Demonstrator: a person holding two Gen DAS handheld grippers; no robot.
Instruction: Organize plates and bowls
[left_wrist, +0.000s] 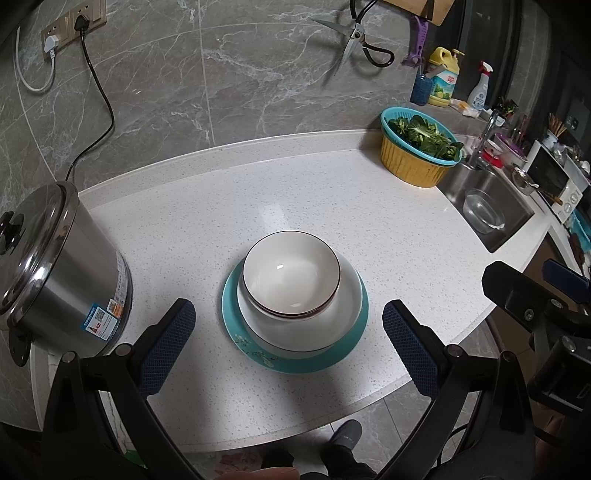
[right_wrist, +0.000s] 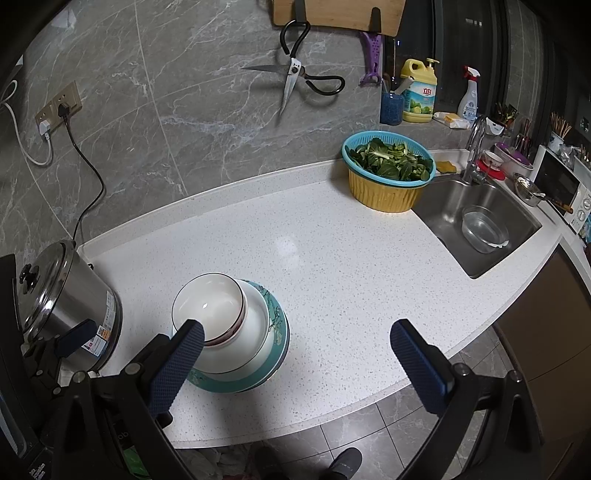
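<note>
Stacked bowls (left_wrist: 291, 280) ahead of open hand-held gripper (left_wrist: 288, 336)

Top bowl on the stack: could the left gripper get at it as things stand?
Probably yes. The left gripper is open, its fingers either side of the stack, with only bare counter between. The top bowl sits uncovered in the white dish, and the steel pot stands off to the side.

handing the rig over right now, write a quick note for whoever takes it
Left tongs: open, empty, pulled back in front of the stack.
Right tongs: open, empty, to the stack's right.
Stack on the counter: teal plate at the bottom, white plate on it, dark-rimmed bowls nested on top.
Done: all visible dishes are stacked.
Left: little, perhaps only centring the bowls, which sit toward the plate's far side.
</note>
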